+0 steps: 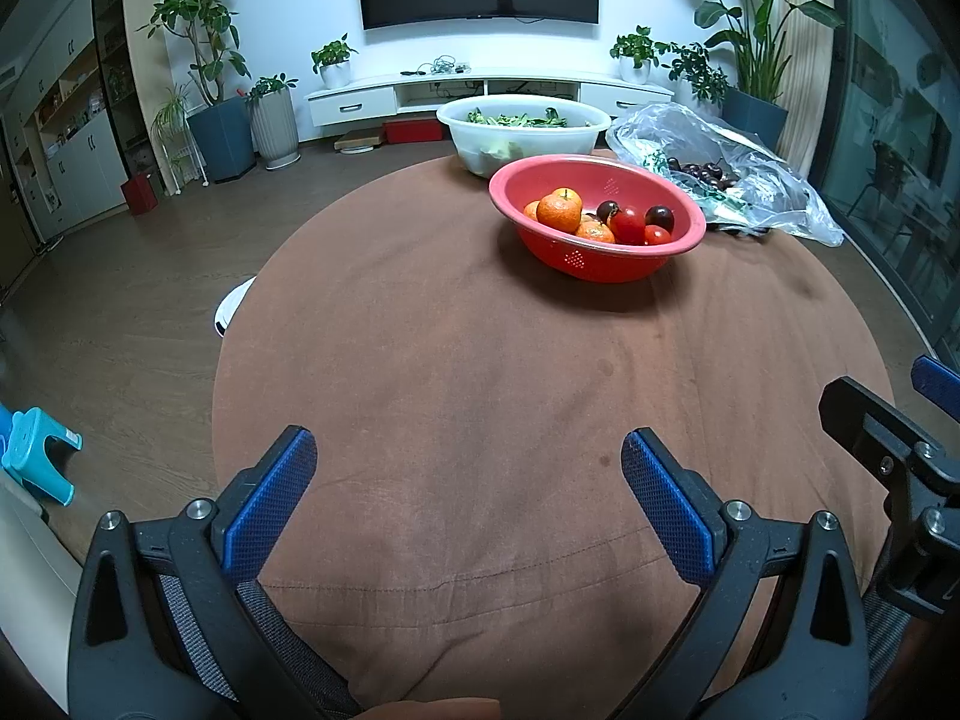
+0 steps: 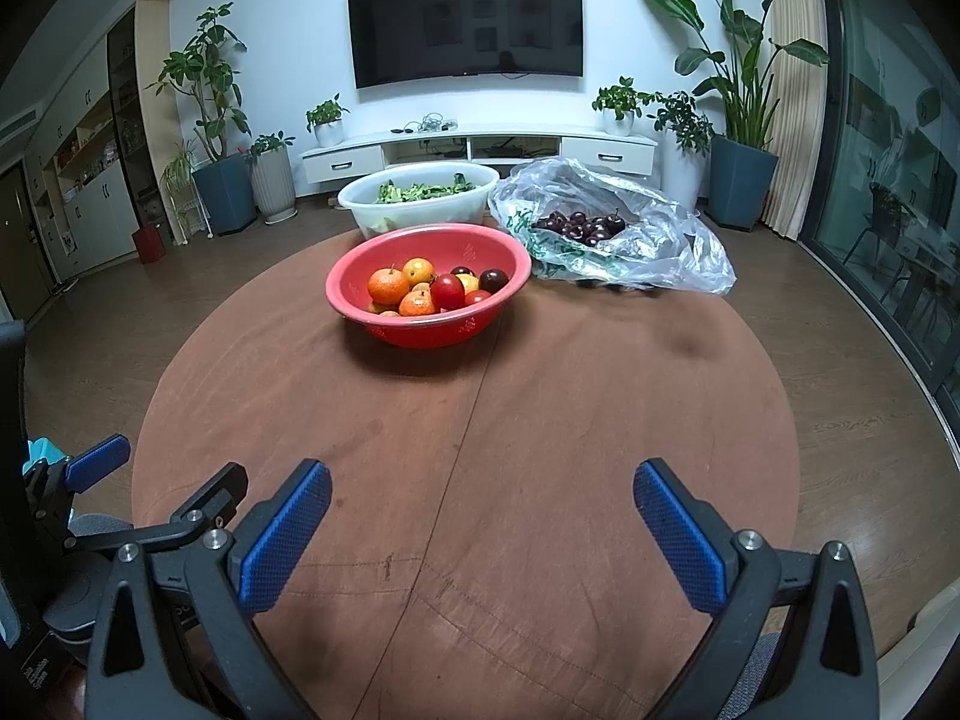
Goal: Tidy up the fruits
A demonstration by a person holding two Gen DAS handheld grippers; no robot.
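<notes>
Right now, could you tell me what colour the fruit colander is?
Red colander, clearest in the right wrist view.

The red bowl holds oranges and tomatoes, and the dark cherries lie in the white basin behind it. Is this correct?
Not quite. The cherries lie in the clear plastic bag, as the right wrist view shows; the white basin holds leafy greens. The red bowl does hold oranges and tomatoes.

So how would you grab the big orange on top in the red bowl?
Probably from above, fingers either side of the orange's round middle. It sits highest in the red bowl, so its top is clear; the bowl's wall blocks a sideways reach.
</notes>
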